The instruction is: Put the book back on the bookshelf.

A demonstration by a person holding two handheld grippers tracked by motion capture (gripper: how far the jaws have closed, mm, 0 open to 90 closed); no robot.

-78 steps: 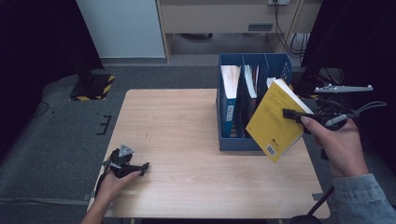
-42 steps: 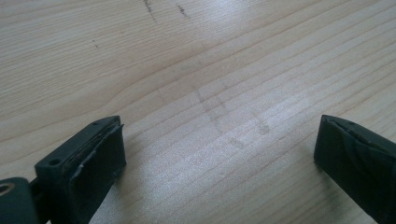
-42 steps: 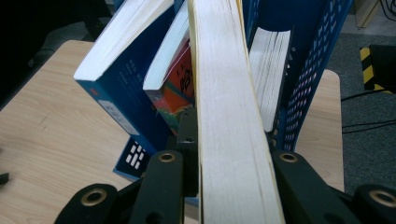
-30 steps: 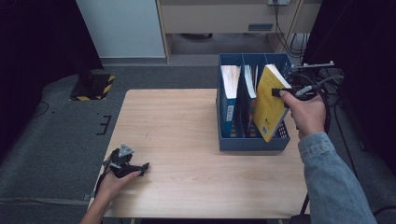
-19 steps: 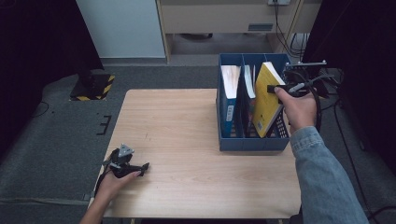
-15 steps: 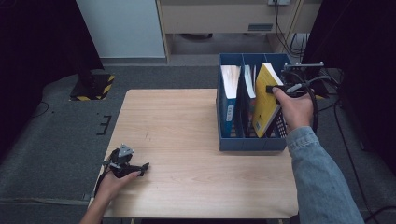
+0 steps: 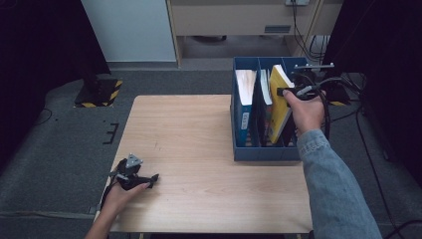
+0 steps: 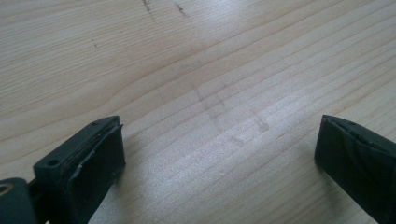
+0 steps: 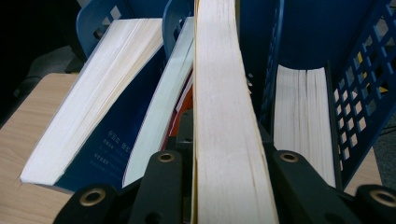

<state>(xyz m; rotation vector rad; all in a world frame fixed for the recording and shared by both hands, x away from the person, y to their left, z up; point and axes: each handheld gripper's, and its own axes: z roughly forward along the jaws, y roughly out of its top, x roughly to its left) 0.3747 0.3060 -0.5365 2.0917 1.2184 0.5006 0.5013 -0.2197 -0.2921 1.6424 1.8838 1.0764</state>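
A pale wood-grain table (image 7: 199, 149) held a blue slotted plastic file box (image 7: 263, 149) at its right edge. A thick yellow book (image 7: 278, 104) stood tilted in the box's middle slot, beside a blue-covered book (image 9: 93, 121). The right gripper (image 7: 281, 92) pinched the yellow book's page edges. The left gripper (image 7: 149, 178) rested on the table, jaws spread and seemingly empty.

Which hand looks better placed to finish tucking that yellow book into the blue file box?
The right. Its tool is shut on the yellow book, already partly down in the blue file box. The left tool rests open on the table, far from it.
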